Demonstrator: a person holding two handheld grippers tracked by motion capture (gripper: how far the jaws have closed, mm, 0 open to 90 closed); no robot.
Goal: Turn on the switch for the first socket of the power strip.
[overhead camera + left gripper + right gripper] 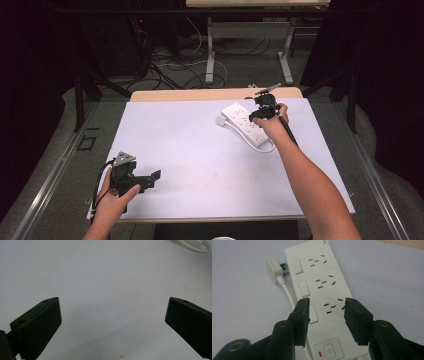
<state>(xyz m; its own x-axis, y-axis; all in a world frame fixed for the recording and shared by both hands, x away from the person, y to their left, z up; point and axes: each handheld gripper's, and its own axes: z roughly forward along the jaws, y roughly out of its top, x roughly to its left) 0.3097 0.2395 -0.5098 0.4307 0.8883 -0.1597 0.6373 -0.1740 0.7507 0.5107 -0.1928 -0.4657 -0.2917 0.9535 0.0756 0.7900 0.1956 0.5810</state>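
Note:
A white power strip [244,120] lies at the far right of the white sheet [200,155], with several socket groups, rocker switches and a power button [329,350] with a red light beside it. Its white plug [274,268] lies by the strip's far end, and the cable [288,293] runs along the strip's side. My right gripper [327,302] hovers over the near end of the strip, jaws apart, one over a switch and one at the strip's edge, pads touching nothing. My left gripper [154,177] rests near the front left, wide open over bare sheet [107,272].
The wooden table edge [200,94] shows behind the sheet. A loop of white cable [267,148] curls beside the strip, seen too from the left gripper [197,247]. Beyond the table stand another table's legs [210,55] and floor cables.

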